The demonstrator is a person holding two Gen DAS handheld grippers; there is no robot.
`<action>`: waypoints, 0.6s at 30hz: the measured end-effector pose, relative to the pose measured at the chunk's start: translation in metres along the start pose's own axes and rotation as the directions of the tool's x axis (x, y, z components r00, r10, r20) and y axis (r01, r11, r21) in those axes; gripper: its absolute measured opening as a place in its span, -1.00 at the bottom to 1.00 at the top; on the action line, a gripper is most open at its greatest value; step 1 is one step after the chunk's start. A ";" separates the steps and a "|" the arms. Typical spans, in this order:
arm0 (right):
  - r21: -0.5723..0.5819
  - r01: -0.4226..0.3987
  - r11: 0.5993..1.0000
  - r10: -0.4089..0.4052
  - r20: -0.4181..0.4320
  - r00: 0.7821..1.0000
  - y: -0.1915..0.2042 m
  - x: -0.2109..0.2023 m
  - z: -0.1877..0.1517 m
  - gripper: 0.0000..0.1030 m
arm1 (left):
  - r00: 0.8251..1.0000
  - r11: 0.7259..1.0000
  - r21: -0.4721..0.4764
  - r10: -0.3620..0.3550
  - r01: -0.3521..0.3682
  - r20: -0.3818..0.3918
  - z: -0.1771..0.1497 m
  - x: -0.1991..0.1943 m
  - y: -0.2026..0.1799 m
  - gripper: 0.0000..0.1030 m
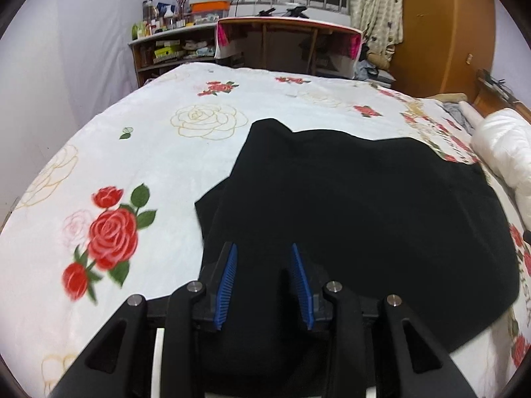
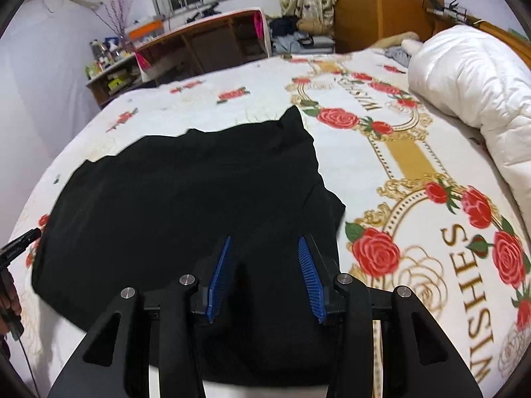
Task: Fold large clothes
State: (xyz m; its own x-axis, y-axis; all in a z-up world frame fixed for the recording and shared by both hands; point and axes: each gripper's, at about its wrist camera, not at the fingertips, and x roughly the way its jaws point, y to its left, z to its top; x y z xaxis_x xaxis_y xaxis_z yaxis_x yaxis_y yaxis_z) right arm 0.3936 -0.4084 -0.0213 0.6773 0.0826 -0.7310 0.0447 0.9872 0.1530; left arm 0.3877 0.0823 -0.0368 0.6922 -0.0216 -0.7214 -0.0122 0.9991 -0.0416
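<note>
While black garment point(image 1: 348, 205) covers the bedsheet point(image 1: 132, 152), both hand-held grippers point(image 1: 264, 248) point(image 2: 264, 242) hover released; nothing gripped.

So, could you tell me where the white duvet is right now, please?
The white duvet is bunched along the bed's right edge in the right wrist view, beyond the black garment, beside the rose-print bedspread.

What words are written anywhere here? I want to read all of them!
"WISHES" on the bedspread, by the roses at its near right.
"WISHES" again, farther up the bedspread, upside down.
Letters on the bedspread's edge in the left view: too cut off to read.
Shelf packages: too small.
</note>
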 end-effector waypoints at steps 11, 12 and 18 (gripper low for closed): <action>0.051 -0.047 0.998 0.049 -0.040 0.998 -0.011 -0.037 -0.049 0.20 | 0.999 0.999 -0.034 -0.039 0.039 -0.018 -0.046 -0.053 0.011 0.11; 0.064 -0.047 0.997 0.050 -0.040 0.998 -0.016 -0.037 -0.049 0.20 | 0.999 0.999 -0.039 -0.035 0.034 -0.020 -0.046 -0.053 0.014 0.12; 0.062 -0.060 0.996 0.063 -0.046 0.997 -0.025 -0.027 -0.043 0.26 | 0.998 0.996 -0.076 -0.052 0.050 -0.023 -0.030 -0.037 0.033 0.24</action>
State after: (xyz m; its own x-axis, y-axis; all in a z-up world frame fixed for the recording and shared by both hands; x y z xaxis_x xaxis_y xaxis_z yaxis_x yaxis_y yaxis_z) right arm 0.3427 -0.4299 -0.0336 0.6447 0.1503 -0.7495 0.0498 0.9701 0.2375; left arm 0.3399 0.1152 -0.0328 0.6753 -0.0740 -0.7338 -0.0322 0.9910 -0.1296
